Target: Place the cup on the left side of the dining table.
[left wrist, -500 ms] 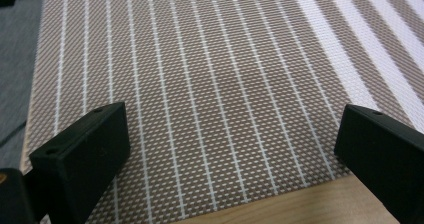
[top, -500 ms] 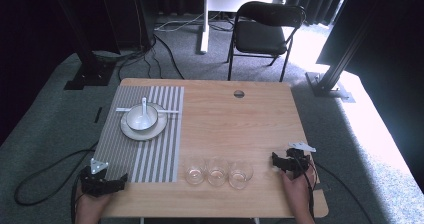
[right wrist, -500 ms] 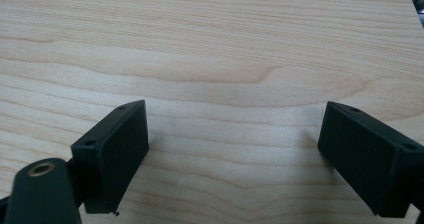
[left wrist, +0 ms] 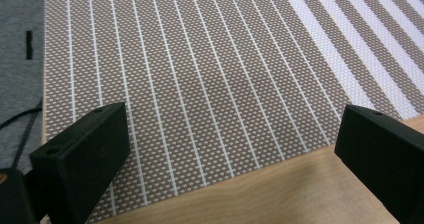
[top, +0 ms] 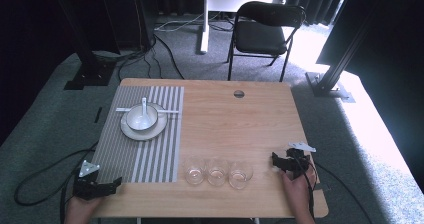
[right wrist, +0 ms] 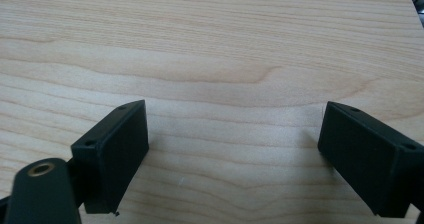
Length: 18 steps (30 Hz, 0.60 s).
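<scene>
My left gripper (top: pixel 111 185) rests at the table's near left corner, at the front edge of a grey-and-white striped placemat (top: pixel 150 156). In the left gripper view its jaws stand wide open (left wrist: pixel 235 134) over the placemat (left wrist: pixel 200 74), with nothing between them. My right gripper (top: pixel 283 160) sits near the front right of the wooden table (top: pixel 235 124). It is open too (right wrist: pixel 235 129), over bare wood (right wrist: pixel 225 44). Three clear glasses stand in a row between my hands: left (top: pixel 194 173), middle (top: pixel 217 172), right (top: pixel 240 174). A white bowl (top: pixel 141 117) holding a spoon (top: pixel 145 106) sits on a plate (top: pixel 157 129) on the placemat.
A black folding chair (top: pixel 267 31) and a white desk leg (top: pixel 204 19) stand beyond the table's far edge. A round cable hole (top: pixel 239 94) lies near that edge. Cables trail over the grey carpet at the left (top: pixel 40 184).
</scene>
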Each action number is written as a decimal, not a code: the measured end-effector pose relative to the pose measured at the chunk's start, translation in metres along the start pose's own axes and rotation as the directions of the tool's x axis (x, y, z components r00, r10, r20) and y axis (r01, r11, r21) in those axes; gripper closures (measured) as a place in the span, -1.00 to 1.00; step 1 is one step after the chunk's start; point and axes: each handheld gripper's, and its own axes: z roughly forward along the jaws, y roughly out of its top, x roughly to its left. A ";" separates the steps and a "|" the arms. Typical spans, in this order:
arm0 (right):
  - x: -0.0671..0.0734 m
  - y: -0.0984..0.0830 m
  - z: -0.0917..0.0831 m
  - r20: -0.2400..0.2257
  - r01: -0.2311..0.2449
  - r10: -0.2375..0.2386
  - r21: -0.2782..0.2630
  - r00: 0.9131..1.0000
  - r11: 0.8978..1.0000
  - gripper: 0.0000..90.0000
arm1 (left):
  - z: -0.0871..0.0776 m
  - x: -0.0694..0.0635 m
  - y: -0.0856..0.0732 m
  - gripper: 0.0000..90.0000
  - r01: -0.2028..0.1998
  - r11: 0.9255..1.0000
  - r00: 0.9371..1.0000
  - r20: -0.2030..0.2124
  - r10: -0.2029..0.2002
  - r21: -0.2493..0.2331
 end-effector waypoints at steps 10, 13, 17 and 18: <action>0.000 0.000 0.000 0.000 0.000 0.000 0.000 1.000 1.000 -0.73 | -0.001 -0.007 0.003 -0.96 -0.054 0.999 0.998 0.021 0.054 -0.004; 0.000 0.000 0.000 0.000 0.000 0.000 0.000 1.000 1.000 -0.73 | -0.002 -0.009 0.004 -0.96 -0.062 0.998 0.998 0.026 0.062 -0.009; 0.000 0.000 0.000 0.000 -0.001 0.001 0.000 1.000 1.000 -0.73 | -0.003 -0.014 0.004 -0.96 -0.088 0.996 0.995 0.036 0.089 -0.017; 0.000 0.000 0.000 0.000 0.000 0.000 0.000 1.000 1.000 -0.73 | -0.003 -0.016 0.005 -0.96 -0.099 0.995 0.994 0.047 0.100 -0.023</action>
